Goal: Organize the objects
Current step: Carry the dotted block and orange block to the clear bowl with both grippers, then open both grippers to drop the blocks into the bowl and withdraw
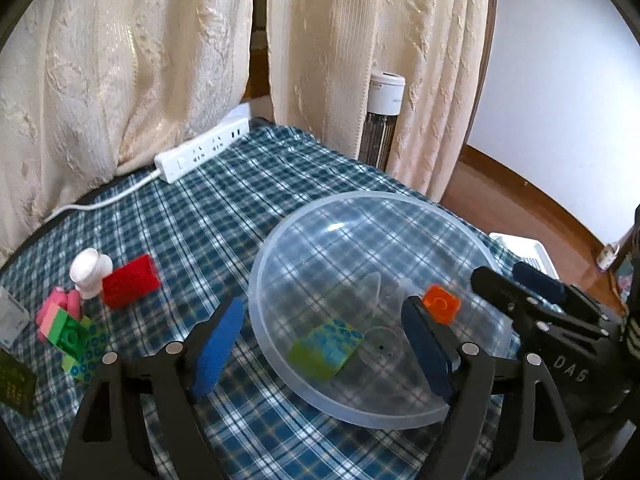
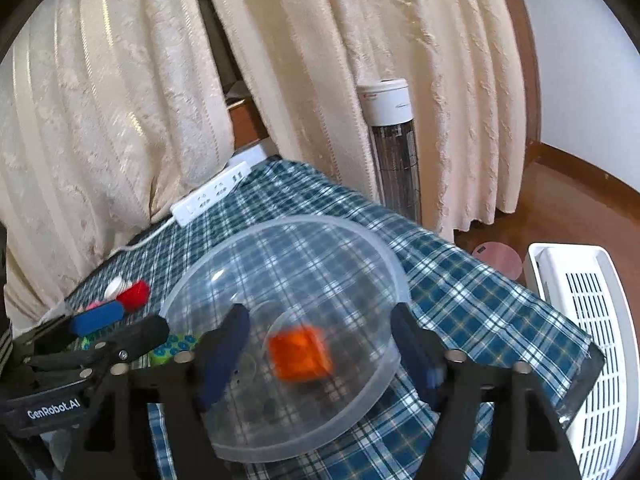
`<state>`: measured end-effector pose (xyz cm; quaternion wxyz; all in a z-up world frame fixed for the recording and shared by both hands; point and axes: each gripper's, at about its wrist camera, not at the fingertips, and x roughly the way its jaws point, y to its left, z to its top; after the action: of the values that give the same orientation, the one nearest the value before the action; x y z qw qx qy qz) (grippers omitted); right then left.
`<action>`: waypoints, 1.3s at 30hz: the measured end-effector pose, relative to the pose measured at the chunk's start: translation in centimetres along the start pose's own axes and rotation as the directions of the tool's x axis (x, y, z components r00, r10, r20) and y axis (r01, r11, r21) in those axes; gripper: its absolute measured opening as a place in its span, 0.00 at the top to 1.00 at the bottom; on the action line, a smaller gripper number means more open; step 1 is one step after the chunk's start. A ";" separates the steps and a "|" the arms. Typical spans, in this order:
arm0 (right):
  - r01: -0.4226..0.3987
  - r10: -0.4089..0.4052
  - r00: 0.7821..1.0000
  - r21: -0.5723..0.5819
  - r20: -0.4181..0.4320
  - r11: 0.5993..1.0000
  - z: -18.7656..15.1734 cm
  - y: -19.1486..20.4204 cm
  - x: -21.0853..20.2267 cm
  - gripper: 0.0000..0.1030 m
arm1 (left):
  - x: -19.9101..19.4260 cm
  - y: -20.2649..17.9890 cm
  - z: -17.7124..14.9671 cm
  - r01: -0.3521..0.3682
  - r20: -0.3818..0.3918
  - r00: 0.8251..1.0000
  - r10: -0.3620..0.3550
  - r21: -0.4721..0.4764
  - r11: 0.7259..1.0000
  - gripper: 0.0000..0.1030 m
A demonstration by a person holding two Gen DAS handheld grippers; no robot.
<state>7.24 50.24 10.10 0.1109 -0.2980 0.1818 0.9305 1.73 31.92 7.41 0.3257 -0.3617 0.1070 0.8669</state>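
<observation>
I am holding my empty left hand-held gripper (image 1: 320, 356) wide, nearer the red block (image 1: 130, 286) lying to its left, long axis slanting.

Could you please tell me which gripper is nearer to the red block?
Left. The left gripper hangs at the bowl's near rim, beside the red block. The right gripper is over the bowl's far side.

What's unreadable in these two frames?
- Orange block: motion-blurred in the right wrist view; resting or dropping, unclear.
- Green patterned block in the bowl: hidden in the right wrist view by the left gripper.
- Dark object: cut off by the left wrist view's edge.
</observation>
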 end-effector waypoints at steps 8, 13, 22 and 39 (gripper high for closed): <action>-0.003 0.003 1.000 0.003 -0.012 1.000 -0.1 0.6 0.1 0.25 | -0.7 1.3 -0.1 -0.120 0.031 0.992 0.120 -0.007 0.993 0.20; -0.012 0.011 1.000 -0.001 -0.022 1.000 -0.4 1.5 0.1 0.25 | -1.3 2.3 -0.5 -0.172 0.039 0.984 0.172 -0.010 0.985 0.20; -0.027 0.026 0.999 -0.027 -0.038 0.999 -0.7 3.6 -0.2 0.25 | -2.6 4.4 -1.1 -0.214 0.045 0.975 0.216 -0.040 0.976 0.20; -0.084 0.076 0.995 -0.112 -0.067 0.990 -1.7 9.6 0.1 0.25 | -5.3 10.2 -3.4 -0.286 0.022 0.957 0.290 -0.106 0.952 0.20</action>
<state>5.01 40.86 11.40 0.0504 -0.3254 0.1431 0.9333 -0.09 20.11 8.16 0.1790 -0.3421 0.1081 0.9161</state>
